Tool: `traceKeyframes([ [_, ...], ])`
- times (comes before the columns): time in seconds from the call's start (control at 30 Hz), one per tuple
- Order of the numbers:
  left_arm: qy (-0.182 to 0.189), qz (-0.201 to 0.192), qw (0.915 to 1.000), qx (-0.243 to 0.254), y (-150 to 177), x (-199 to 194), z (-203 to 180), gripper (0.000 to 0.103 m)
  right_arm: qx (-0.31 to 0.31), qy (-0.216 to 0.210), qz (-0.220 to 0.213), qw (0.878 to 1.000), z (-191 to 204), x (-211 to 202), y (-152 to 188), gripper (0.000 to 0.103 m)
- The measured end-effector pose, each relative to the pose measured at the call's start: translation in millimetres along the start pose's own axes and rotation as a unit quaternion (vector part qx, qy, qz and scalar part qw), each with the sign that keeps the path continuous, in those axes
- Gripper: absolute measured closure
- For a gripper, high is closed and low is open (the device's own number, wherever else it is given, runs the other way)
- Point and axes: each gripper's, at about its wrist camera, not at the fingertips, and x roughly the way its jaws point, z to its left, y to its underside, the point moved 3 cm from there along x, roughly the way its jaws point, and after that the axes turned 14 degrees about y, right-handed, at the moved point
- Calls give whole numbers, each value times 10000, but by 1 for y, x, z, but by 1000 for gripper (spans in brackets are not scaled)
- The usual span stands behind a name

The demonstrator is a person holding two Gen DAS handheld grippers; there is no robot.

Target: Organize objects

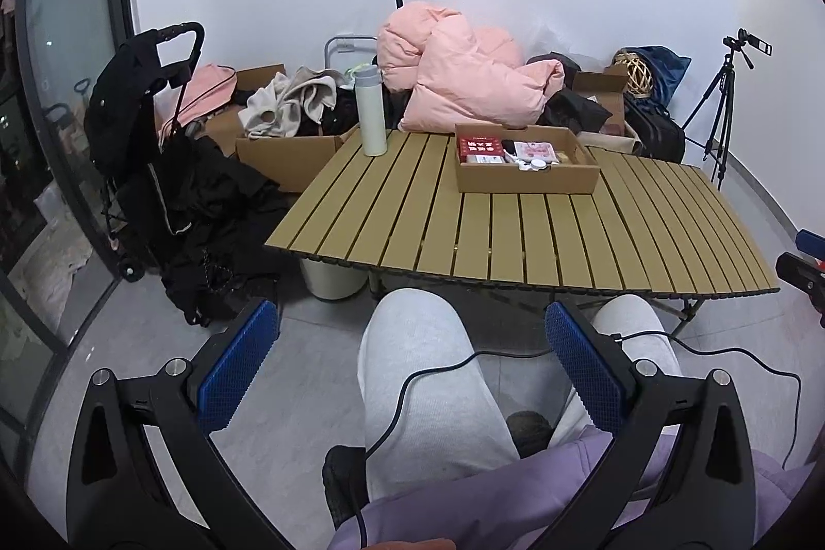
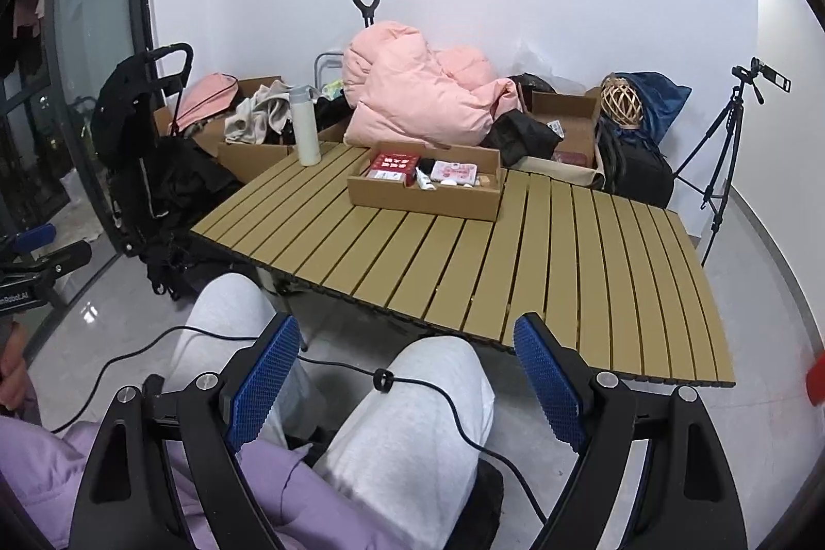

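A shallow cardboard box [image 1: 526,181] [image 2: 423,202] sits on the slatted tan table [image 1: 515,240] [image 2: 515,266] toward its far side. It holds a red packet [image 1: 480,146] [image 2: 394,163], a pink packet [image 1: 539,149] [image 2: 454,171] and small white items. A white bottle [image 1: 372,112] [image 2: 305,125] stands upright at the table's far left corner. My left gripper [image 1: 412,338] is open and empty, held over the person's knees short of the table. My right gripper [image 2: 407,354] is open and empty, also short of the table's near edge.
A pink duvet [image 1: 464,81] [image 2: 412,96] lies behind the table among cardboard boxes of clothes [image 1: 278,148]. A black stroller [image 1: 144,127] stands at the left and a tripod with a camera [image 1: 722,106] [image 2: 722,158] at the right. A cable crosses the person's knees [image 2: 412,421].
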Motion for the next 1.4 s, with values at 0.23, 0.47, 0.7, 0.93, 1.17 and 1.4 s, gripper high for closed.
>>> traceKeyframes([
  [0.23,16,-27,10000,64,1,-1,-4,0,9,-87,3,10000,3,0,0,15],
  [0.47,-12,-75,9999,102,-1,-1,-8,0,81,-56,-90,9999,1,-1,0,15],
  [0.7,9,-99,9999,76,-1,-1,-8,0,58,-70,-84,9999,-1,0,1,15],
  [0.93,16,-84,9999,82,0,-2,-8,0,27,-67,-57,10000,-3,1,2,15],
  [1.17,12,-98,9999,85,0,-3,-11,0,63,-57,-97,9999,-7,-2,2,15],
  [1.4,40,-64,9999,147,2,-2,-16,0,137,-64,-78,9999,-10,-2,2,15],
])
